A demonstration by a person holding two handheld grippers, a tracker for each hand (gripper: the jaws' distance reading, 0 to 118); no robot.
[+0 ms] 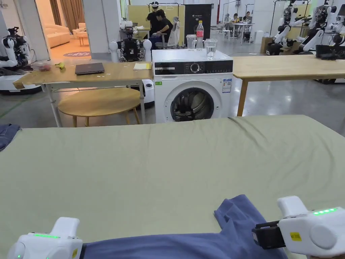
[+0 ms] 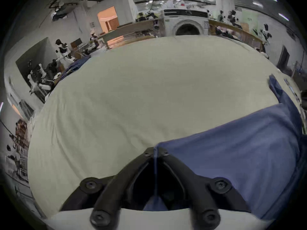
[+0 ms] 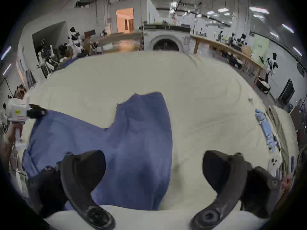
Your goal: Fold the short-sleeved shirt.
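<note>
A blue short-sleeved shirt [image 1: 202, 242] lies on the green-covered table [image 1: 168, 162] along its near edge, with one bunched part reaching away from me. My left gripper [image 1: 81, 251] is at the shirt's left end. In the left gripper view its jaws [image 2: 156, 152] are shut on the edge of the blue shirt [image 2: 232, 159]. My right gripper [image 1: 256, 236] hovers at the shirt's right end. In the right gripper view it [image 3: 153, 155] stands wide open, its left jaw over the shirt [image 3: 132, 142], its right jaw over bare cover. The left gripper [image 3: 38, 112] shows far off there too.
A dark blue garment [image 1: 6, 135] lies at the table's far left corner. A light blue item [image 3: 264, 127] rests near the right edge. Beyond the table stand a washing machine [image 1: 192, 84], wooden tables [image 1: 286, 65] and a round table [image 1: 99, 101].
</note>
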